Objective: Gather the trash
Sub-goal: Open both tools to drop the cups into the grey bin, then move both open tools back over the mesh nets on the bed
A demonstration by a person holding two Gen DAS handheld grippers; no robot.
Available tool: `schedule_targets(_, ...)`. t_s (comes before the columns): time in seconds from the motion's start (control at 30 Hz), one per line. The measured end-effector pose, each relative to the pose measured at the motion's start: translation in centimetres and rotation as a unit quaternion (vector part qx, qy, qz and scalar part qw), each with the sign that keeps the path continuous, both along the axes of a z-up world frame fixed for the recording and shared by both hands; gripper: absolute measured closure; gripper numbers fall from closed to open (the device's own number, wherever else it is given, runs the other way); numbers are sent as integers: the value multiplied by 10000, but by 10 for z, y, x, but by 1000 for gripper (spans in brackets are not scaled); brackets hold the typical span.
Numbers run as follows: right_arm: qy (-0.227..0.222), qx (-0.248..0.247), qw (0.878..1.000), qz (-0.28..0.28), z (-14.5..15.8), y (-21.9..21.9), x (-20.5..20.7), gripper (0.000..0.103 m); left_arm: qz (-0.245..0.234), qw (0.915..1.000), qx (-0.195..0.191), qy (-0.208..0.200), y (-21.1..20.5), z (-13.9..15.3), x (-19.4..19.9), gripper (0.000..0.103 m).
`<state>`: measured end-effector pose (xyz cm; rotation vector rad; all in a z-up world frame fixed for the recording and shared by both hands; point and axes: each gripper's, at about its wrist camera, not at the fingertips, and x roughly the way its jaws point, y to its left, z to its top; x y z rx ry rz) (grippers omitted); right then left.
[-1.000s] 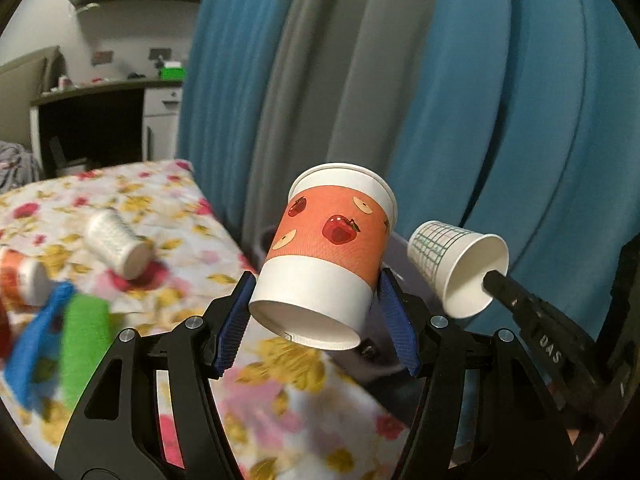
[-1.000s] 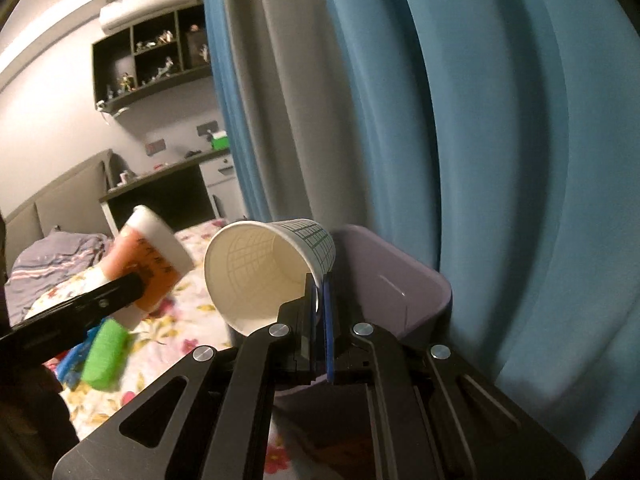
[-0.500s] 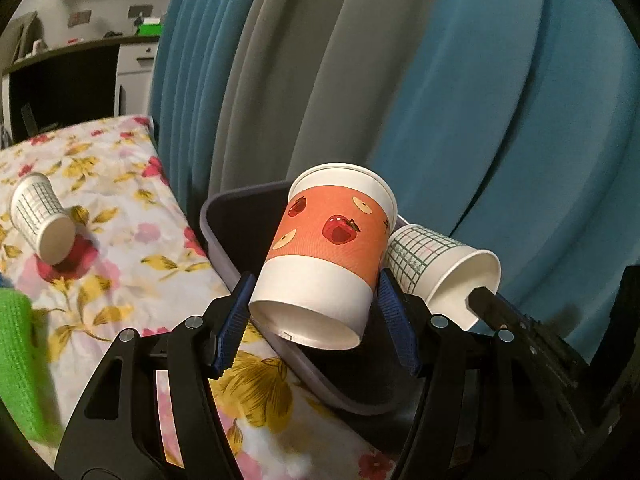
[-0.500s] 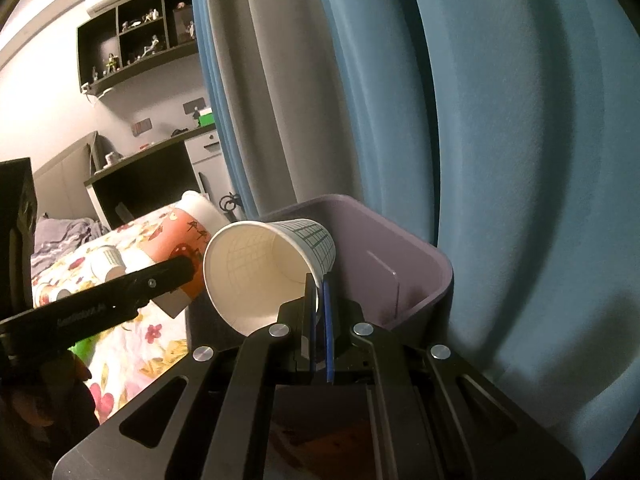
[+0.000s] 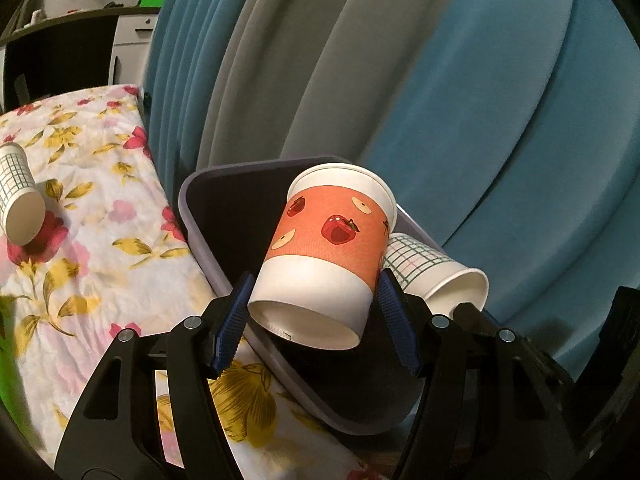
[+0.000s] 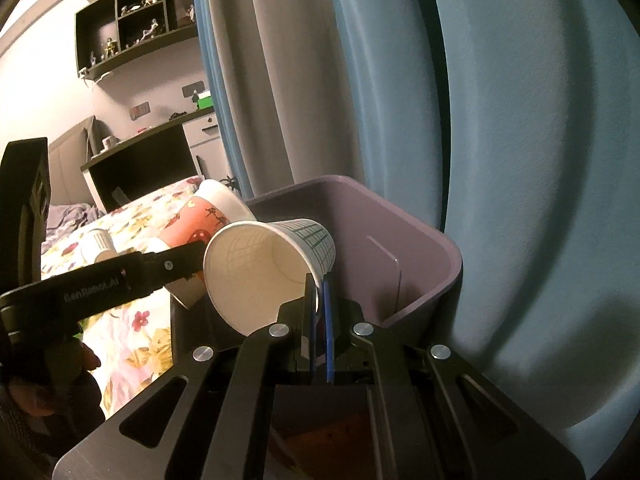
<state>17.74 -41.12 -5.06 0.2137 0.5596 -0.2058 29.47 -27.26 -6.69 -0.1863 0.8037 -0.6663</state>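
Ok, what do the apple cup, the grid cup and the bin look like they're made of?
Apple cup: paper, matte, judging by its rolled rim and printed orange band.
Grid cup: thin paper; the printed grid shows faintly through its white wall.
Bin: likely moulded plastic, a smooth, slightly glossy purple with a rounded rim.

left claw: jaws wide, gripping, tilted down | right claw: jaws pinched together, tilted down

Bin floor hidden; contents perhaps dark.
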Motion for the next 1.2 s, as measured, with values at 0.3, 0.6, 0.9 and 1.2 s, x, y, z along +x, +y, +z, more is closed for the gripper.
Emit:
schedule_targets(0.3,173,-4,9998,17,-8,0,5,99,-65,9999,-55,75,-3,-3,1,38)
schedule_targets(0.6,292,-14,9996,61,-10,3,6,99,381,9990,-147,-155,31,11,-9,14)
schedule_targets(0.9,328,-81,9994,83,-13,8,10,79,1108,9898,355,-827,93,33,-53,8)
schedule_targets(1.2,-29,-103,9999,15,7,21,-12,45,1713,9782,648,-978,156,43,-84,6)
